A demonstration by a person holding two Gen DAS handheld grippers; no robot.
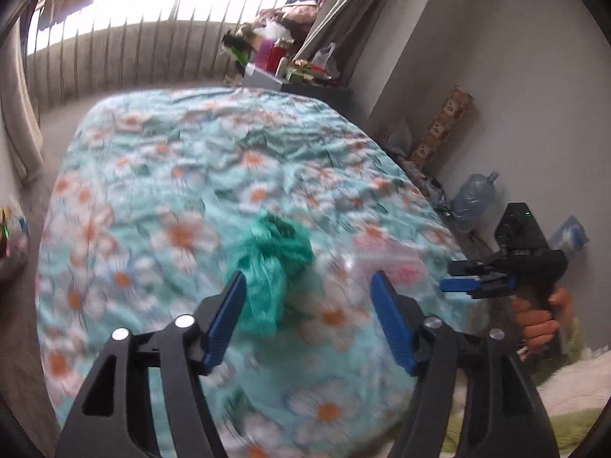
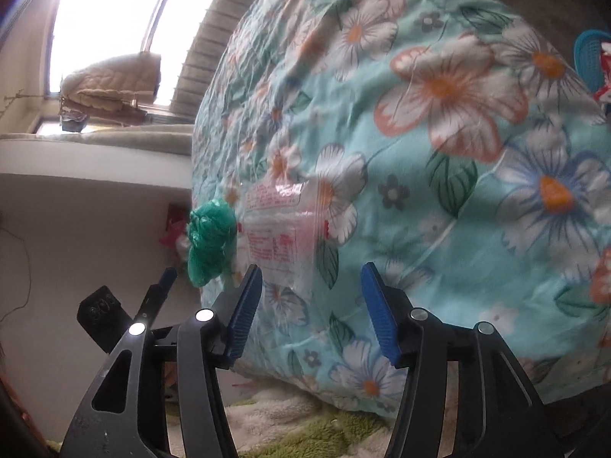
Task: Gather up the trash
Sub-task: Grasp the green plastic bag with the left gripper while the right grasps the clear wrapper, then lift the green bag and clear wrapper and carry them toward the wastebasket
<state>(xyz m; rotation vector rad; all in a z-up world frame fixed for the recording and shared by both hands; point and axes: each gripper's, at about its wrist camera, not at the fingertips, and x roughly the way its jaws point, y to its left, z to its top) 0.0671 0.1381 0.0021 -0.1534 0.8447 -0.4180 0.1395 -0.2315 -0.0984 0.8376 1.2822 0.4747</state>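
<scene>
Left wrist view: the left gripper (image 1: pixel 307 290) hangs over a bed (image 1: pixel 160 175) covered in a turquoise sheet printed with white and orange daisies. Its blue-padded jaws stand apart and grip nothing. A crumpled green bag (image 1: pixel 273 263) lies on the sheet, just past the left finger and blurred. To its right lies a clear bag (image 1: pixel 385 259) with red print, too smeared to read. At the right edge a hand (image 1: pixel 542 320) grips the right gripper (image 1: pixel 456 276), seen side-on. By the wall stand a water jug (image 1: pixel 475 202) and a shelf (image 1: pixel 282 80) of clutter; no label there is legible.

Right wrist view: the right gripper (image 2: pixel 311 273) points at the bed's (image 2: pixel 439 191) edge — jaws released, nothing between them. The clear bag (image 2: pixel 278 225) lies flat on the sheet just beyond the left finger; it carries blocks of small red writing, too fine to make out. The green bag (image 2: pixel 210 240) sits touching its left side, at the mattress edge. The left gripper's tip (image 2: pixel 168 276) shows at lower left.
</scene>
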